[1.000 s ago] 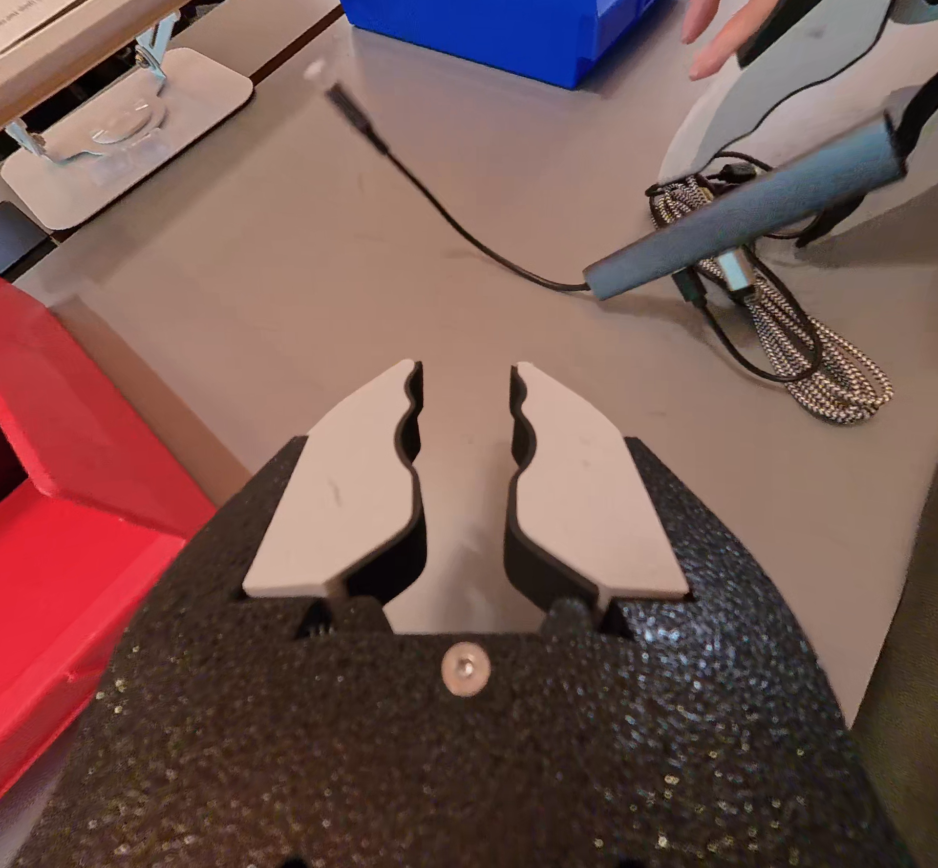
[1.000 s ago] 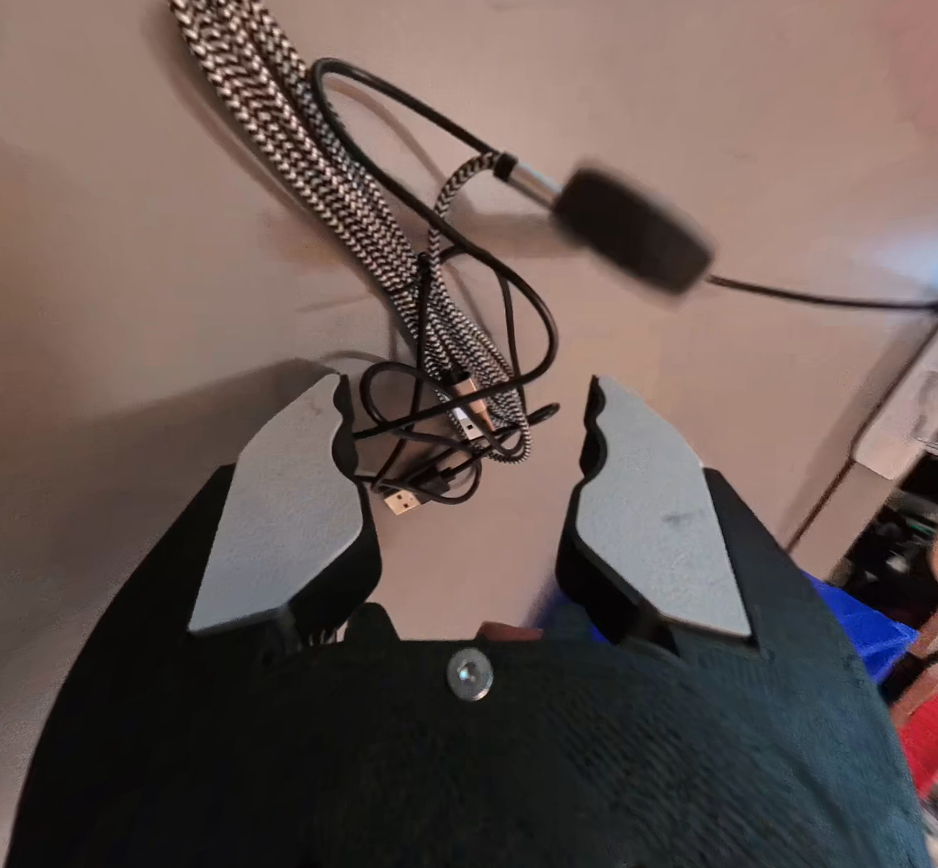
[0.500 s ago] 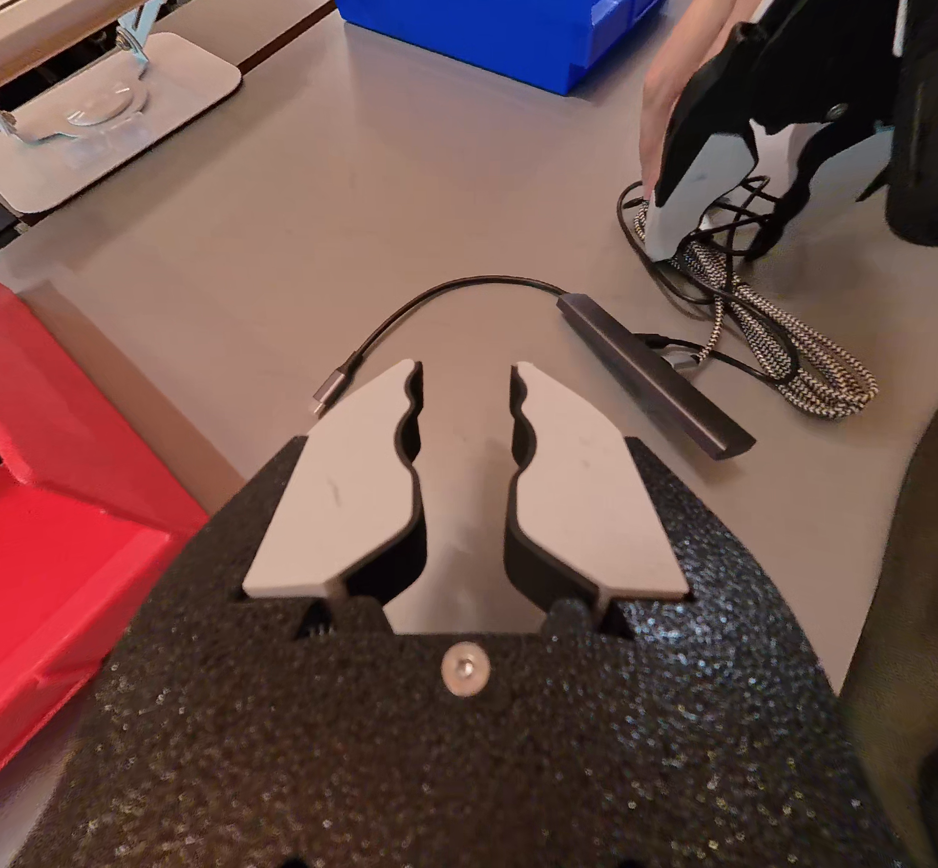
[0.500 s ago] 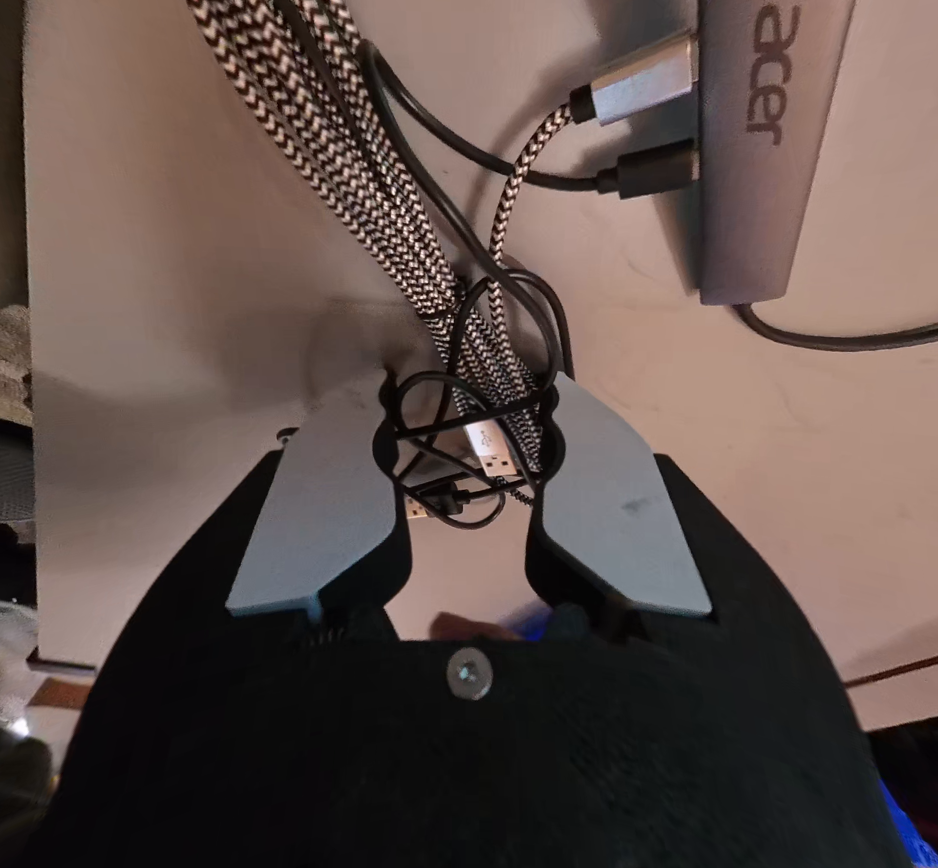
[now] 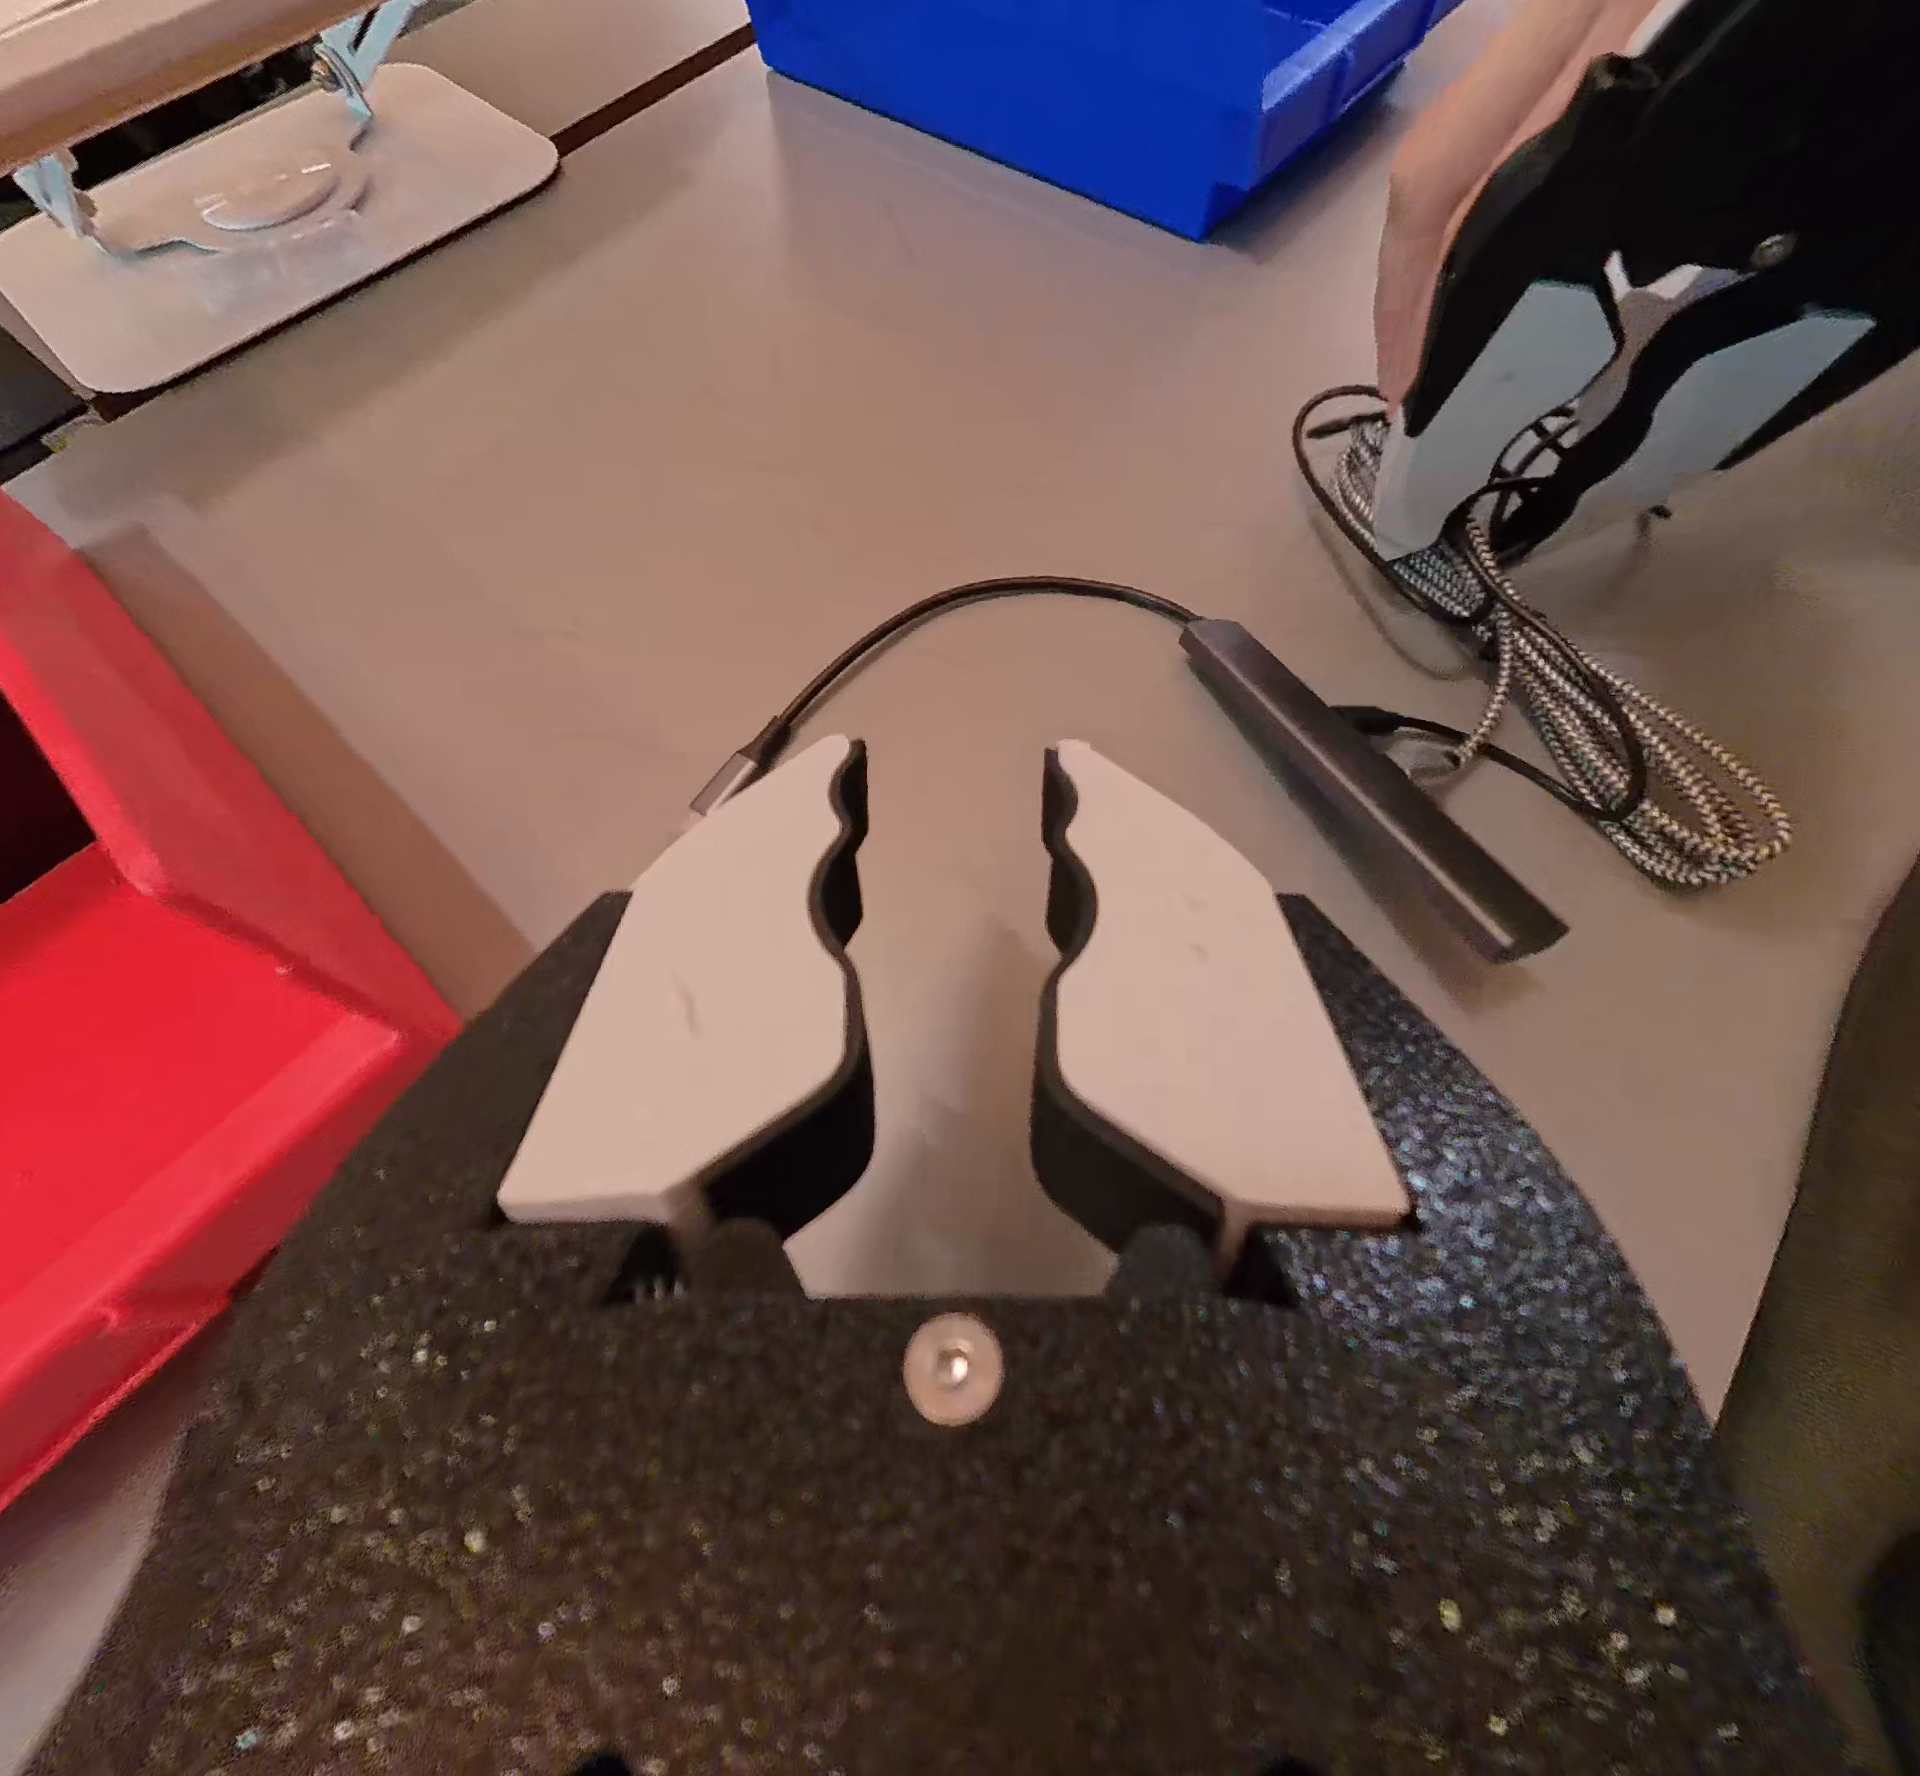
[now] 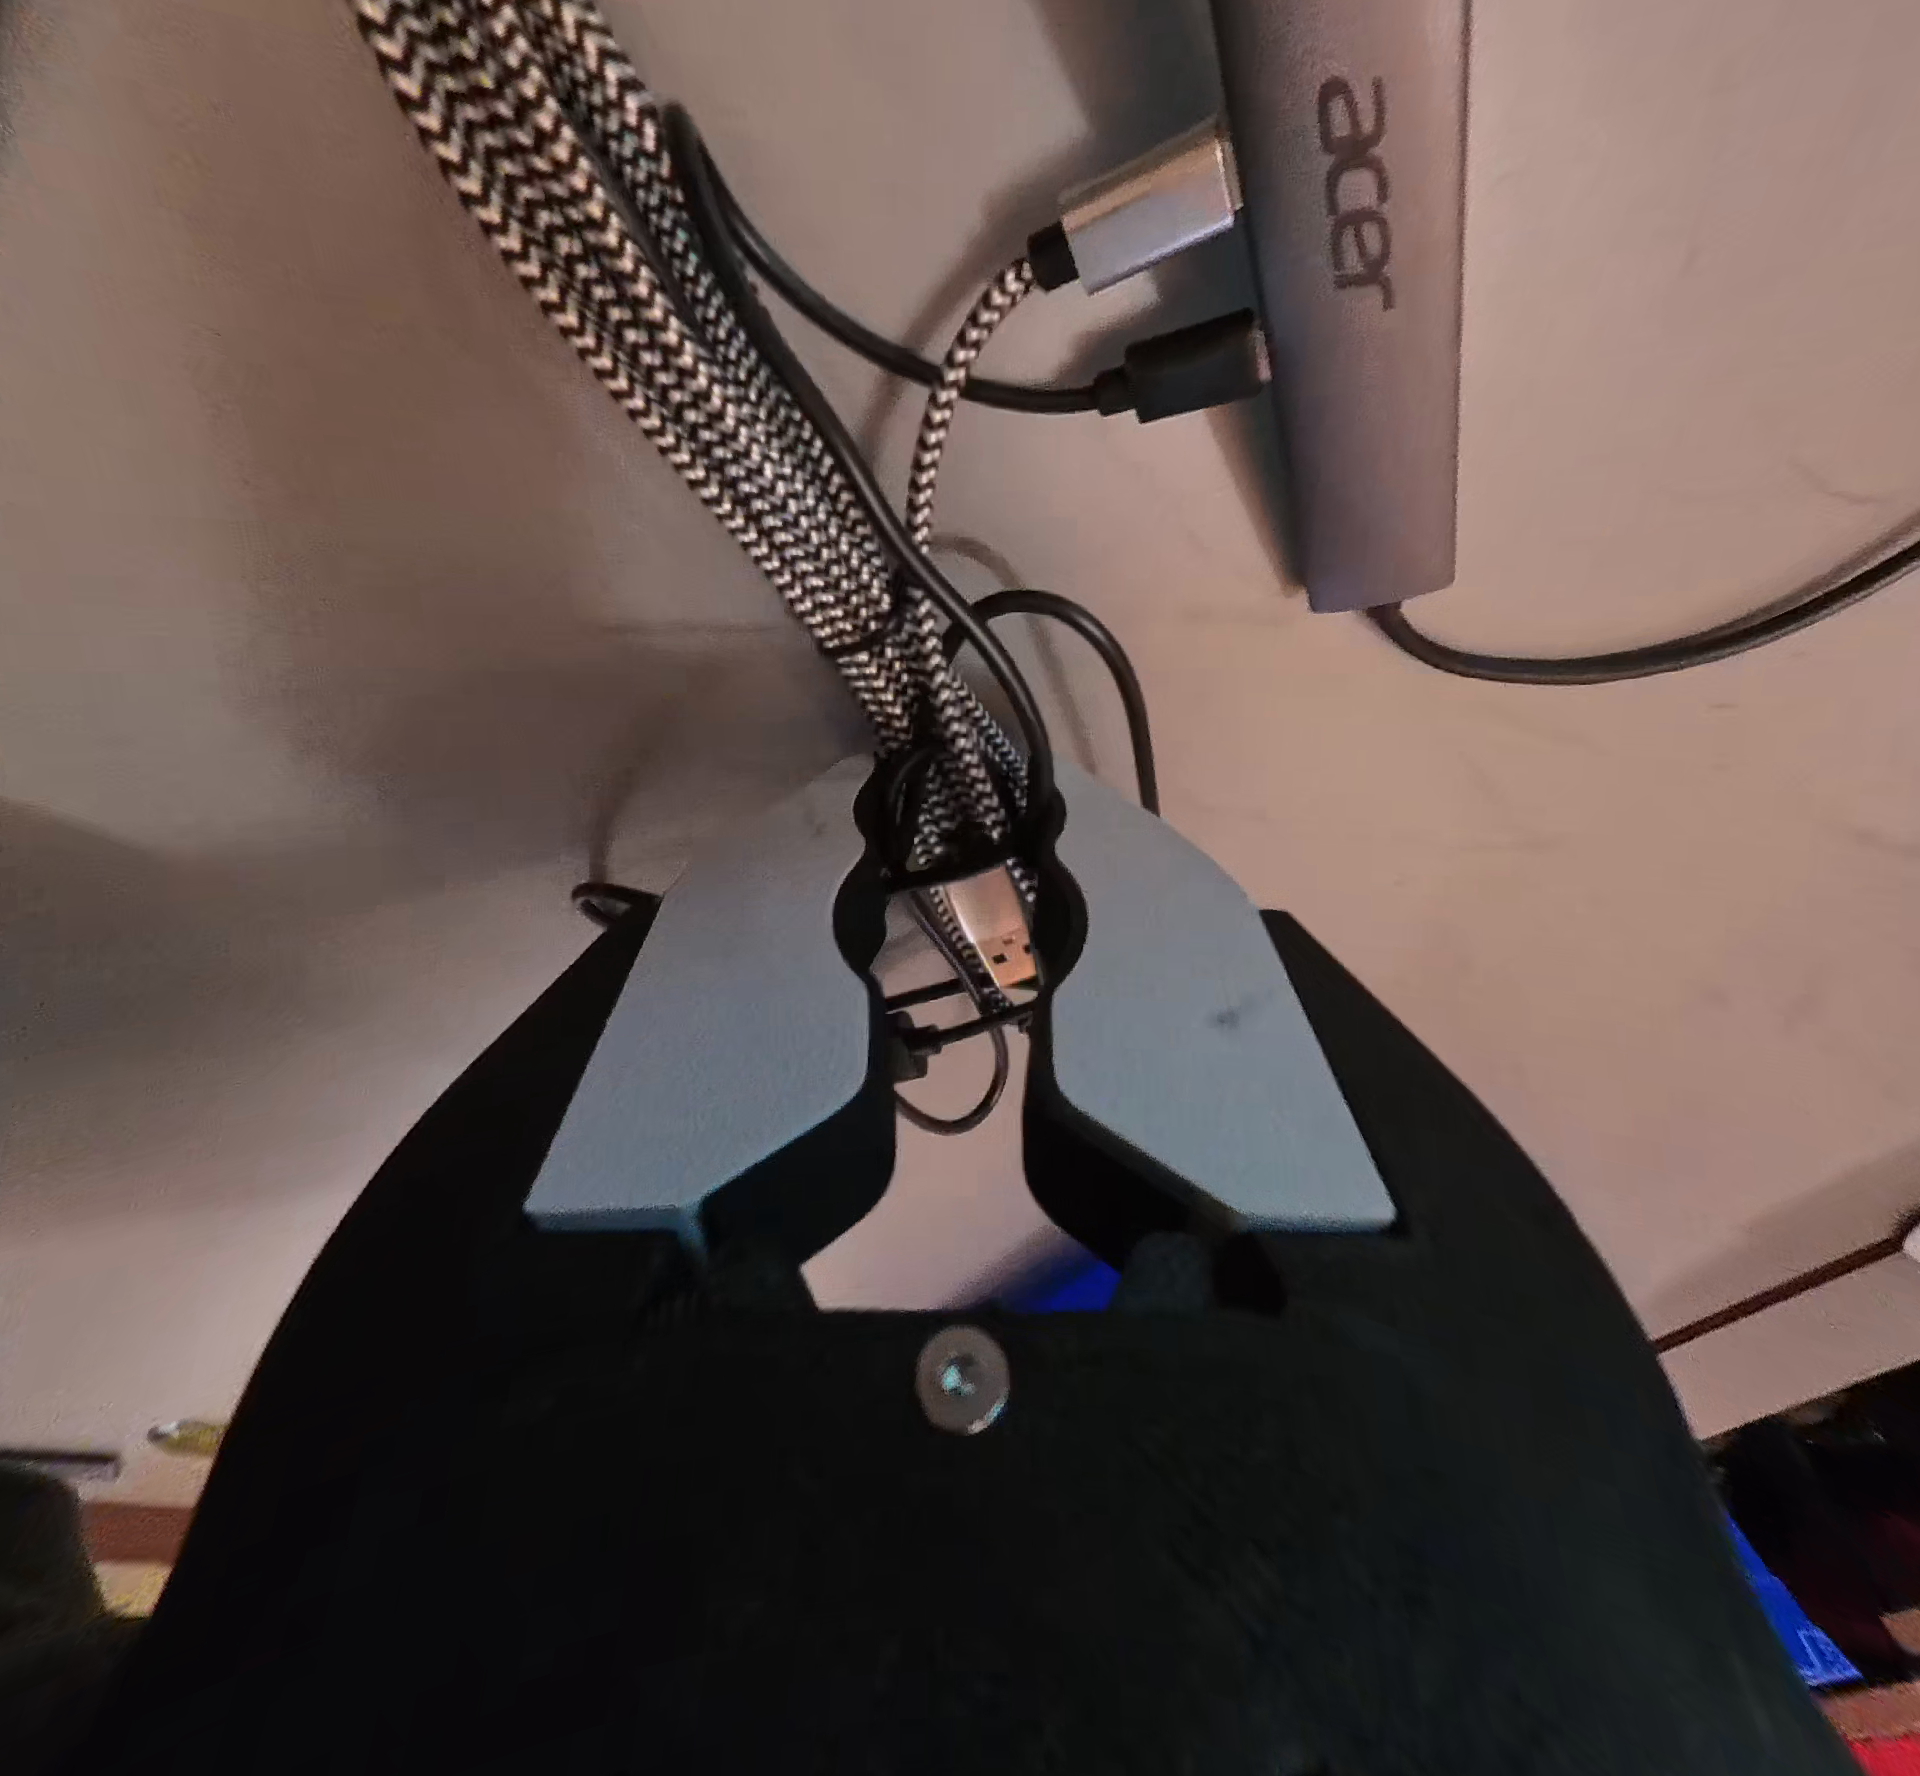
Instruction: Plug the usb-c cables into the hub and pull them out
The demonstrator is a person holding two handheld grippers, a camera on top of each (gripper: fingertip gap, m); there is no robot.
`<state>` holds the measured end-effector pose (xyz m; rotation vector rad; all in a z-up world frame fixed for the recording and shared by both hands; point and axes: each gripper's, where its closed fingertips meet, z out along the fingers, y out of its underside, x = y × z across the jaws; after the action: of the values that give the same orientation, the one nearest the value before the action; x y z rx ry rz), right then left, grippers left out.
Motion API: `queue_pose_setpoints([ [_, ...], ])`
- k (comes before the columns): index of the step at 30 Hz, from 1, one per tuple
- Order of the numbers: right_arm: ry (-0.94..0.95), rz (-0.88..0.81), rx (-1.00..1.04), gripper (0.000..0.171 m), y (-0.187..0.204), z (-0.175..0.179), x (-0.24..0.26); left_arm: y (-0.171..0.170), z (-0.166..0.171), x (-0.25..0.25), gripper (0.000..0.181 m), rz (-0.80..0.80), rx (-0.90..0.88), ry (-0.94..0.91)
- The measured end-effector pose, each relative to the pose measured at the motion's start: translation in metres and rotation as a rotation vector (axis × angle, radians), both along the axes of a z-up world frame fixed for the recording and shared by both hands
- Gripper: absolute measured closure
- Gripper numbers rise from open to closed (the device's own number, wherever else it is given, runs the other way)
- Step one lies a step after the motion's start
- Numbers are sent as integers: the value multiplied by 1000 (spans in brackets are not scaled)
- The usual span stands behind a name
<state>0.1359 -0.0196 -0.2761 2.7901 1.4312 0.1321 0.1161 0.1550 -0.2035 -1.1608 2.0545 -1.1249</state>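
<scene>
The dark grey hub (image 5: 1371, 791) lies on the grey table (image 5: 727, 427), just right of my left gripper (image 5: 954, 770), which is open and empty above the table. The hub's own lead ends in a plug (image 5: 727, 776) beside my left finger. In the right wrist view a silver plug (image 6: 1153, 214) and a black plug (image 6: 1195, 376) sit in the hub's (image 6: 1361, 220) side. My right gripper (image 6: 956, 801) is shut on the bundle of braided cable (image 6: 623, 272) and thin black cable (image 6: 821, 313). It also shows in the left wrist view (image 5: 1486, 531), on the cable coil (image 5: 1621, 791).
A blue bin (image 5: 1091, 12) stands at the back of the table. A red bin (image 5: 156, 947) stands at the left. A stand with a flat metal base (image 5: 281, 209) is at the back left. A person's hand (image 5: 1475, 168) holds the right gripper. About 20 cm separates my left fingertips from my right.
The hub, in the air a second ago, now lies on the table. My right gripper has come down and closed on the cable bundle. My left gripper has hardly moved.
</scene>
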Motion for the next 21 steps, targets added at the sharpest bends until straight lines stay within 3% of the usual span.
queue_pose_setpoints([
  [1,-10,2,23,142,3,1,-1,1,0,0,150,3,-5,2],
  [3,-76,31,118,113,17,3,2,1,0,0,150,8,-2,4],
  [8,-162,175,221,70,44,6,-1,-3,-1,0,150,-7,6,4],
  [16,-63,329,69,75,66,0,-16,-2,-1,-1,150,-20,-58,13],
  [21,-39,288,34,55,87,-3,-12,8,4,-5,150,-10,-114,15],
])
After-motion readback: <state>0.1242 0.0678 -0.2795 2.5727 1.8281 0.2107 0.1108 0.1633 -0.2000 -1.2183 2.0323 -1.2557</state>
